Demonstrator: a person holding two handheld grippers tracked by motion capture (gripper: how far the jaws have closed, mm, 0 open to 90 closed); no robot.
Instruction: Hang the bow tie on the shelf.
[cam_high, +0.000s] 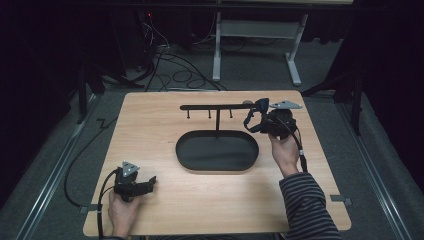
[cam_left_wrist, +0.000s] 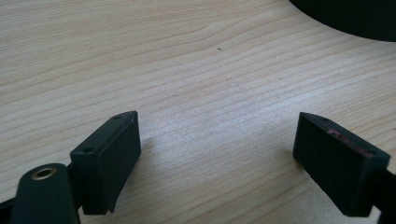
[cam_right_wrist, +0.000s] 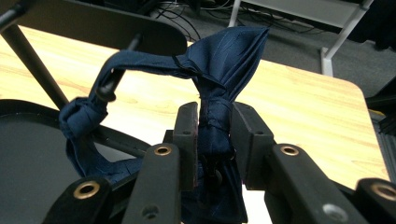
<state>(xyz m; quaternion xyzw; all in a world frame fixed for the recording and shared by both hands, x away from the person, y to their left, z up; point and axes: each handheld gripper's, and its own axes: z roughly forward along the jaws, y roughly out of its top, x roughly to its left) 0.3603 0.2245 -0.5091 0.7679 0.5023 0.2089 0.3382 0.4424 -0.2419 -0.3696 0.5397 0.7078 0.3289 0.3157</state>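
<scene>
Left gripper (cam_high: 150, 182) rests low on the wooden table (cam_high: 150, 125) at its near left corner, jaws spread wide with bare wood between them. At centre, a black oval tray (cam_high: 218, 151) carries a hook stand (cam_high: 218, 106). Right gripper (cam_right_wrist: 212, 128) is clamped on the knot of a navy bow tie (cam_right_wrist: 224, 60); the tie's strap loops over a peg (cam_right_wrist: 112, 86) at the stand's right end.
</scene>
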